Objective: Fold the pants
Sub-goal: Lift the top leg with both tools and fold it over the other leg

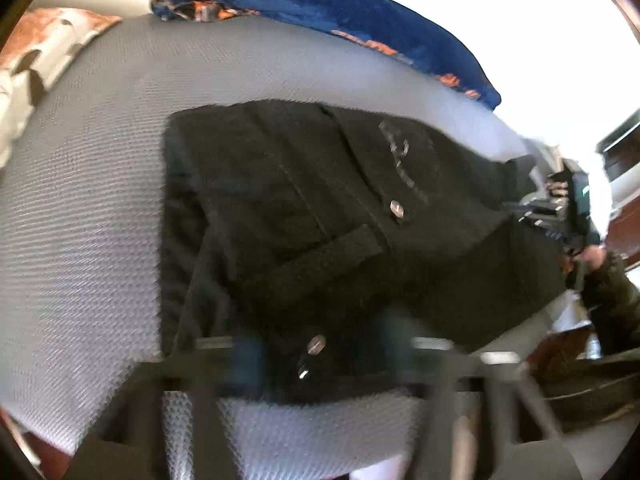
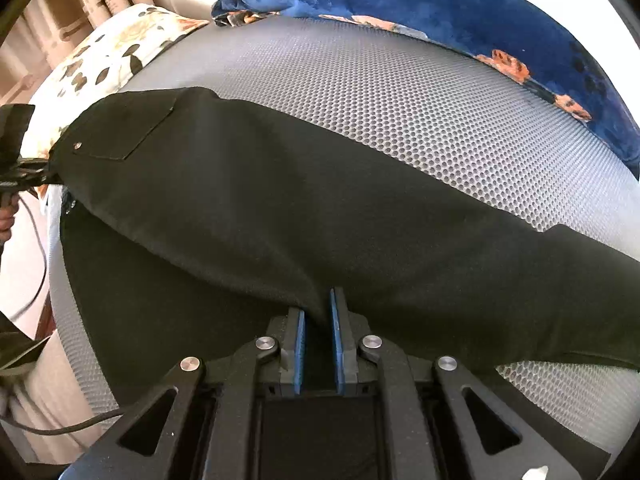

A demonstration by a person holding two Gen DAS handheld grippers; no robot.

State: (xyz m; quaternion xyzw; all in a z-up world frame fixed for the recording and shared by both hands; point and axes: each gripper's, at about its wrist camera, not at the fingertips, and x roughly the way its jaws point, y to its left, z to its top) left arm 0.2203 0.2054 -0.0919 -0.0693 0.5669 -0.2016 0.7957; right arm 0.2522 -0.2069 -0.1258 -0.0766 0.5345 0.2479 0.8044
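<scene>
Black pants (image 1: 304, 216) lie across a grey mesh mattress (image 1: 88, 208). Their waist end, with metal buttons (image 1: 396, 208) and a pocket, is close under the left wrist camera. My left gripper (image 1: 320, 360) is blurred and stands open wide, with the waistband edge between its fingers and no pad pressing on it. In the right wrist view the pants (image 2: 280, 208) stretch from upper left to right. My right gripper (image 2: 320, 320) is shut on a pinched fold of the dark fabric between its blue pads (image 2: 301, 340). The right gripper (image 1: 536, 208) also shows at the pants' far end.
A blue blanket (image 2: 460, 12) with orange patches runs along the mattress's far side. A floral pillow (image 2: 116, 52) lies at the head end. The mattress edge (image 2: 60, 280) drops off at the left, where a black cable (image 2: 36, 264) hangs. A person's dark sleeve (image 1: 612, 300) is at the right.
</scene>
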